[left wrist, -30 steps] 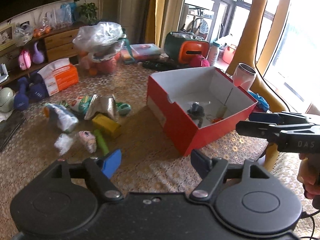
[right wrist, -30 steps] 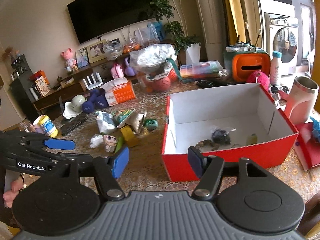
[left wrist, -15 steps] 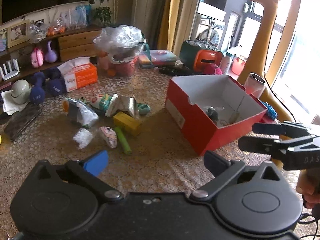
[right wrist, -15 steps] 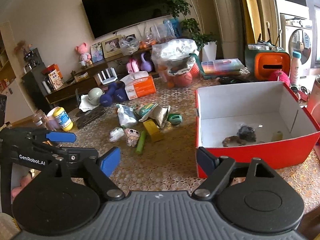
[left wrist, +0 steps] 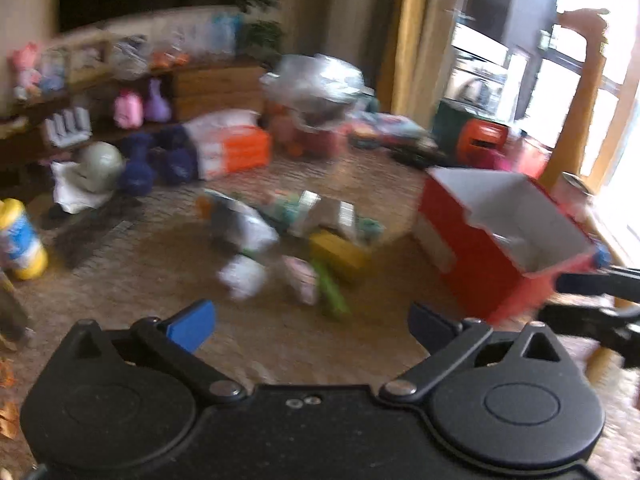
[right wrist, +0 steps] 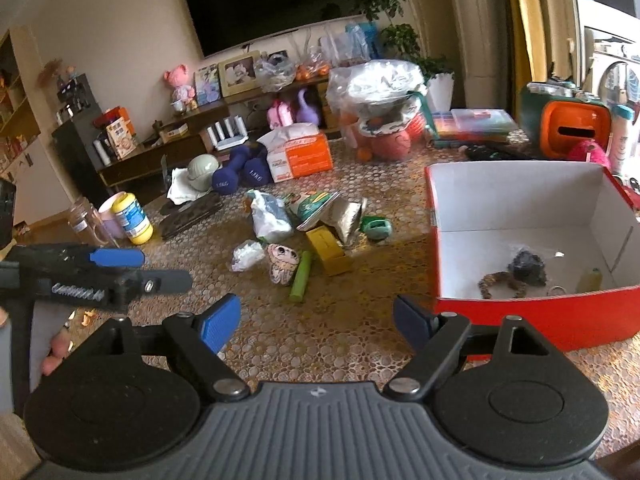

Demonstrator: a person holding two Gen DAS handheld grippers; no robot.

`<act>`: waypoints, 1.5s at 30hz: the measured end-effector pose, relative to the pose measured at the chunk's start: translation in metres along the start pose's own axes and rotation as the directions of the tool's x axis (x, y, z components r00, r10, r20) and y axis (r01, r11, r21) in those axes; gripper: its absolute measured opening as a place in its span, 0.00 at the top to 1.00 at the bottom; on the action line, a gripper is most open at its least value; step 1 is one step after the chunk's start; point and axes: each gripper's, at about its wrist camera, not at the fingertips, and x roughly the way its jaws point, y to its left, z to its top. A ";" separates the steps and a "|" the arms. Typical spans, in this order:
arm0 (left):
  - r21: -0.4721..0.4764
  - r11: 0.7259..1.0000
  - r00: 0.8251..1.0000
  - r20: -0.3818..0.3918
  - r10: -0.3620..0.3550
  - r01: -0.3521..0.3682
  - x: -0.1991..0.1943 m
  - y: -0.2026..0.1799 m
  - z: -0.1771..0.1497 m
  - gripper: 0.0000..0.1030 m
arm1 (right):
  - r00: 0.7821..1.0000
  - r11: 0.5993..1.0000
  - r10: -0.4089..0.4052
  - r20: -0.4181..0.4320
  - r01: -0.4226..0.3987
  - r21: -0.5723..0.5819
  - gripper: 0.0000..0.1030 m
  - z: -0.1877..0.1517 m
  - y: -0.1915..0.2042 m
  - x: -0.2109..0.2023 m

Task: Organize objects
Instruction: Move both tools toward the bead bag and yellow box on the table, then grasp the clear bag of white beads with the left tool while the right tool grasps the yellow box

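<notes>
Both the left claw and right claw gape empty. Ahead of them on the table lies a green stick, light and stiff; pinch its middle. The red box waits right.

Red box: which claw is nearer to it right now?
Right. The right claw hangs just in front of the red box, its right finger by the near-left corner. The left claw sits further left, facing the clutter, with the box off to its right.
</notes>
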 end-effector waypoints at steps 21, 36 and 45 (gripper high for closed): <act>-0.011 0.993 0.992 -0.053 0.115 -0.116 0.096 0.062 0.001 0.01 | 0.993 0.999 -0.042 -0.106 0.041 -0.010 0.19 0.033 0.002 0.121; 0.009 0.996 0.993 -0.084 0.084 -0.083 0.145 0.066 -0.003 0.03 | 0.980 0.996 -0.080 -0.180 0.084 0.015 0.21 0.049 -0.016 0.197; 0.011 0.997 0.993 -0.085 0.076 -0.075 0.157 0.068 -0.005 0.14 | 0.972 0.995 -0.089 -0.218 0.094 0.015 0.34 0.049 -0.019 0.228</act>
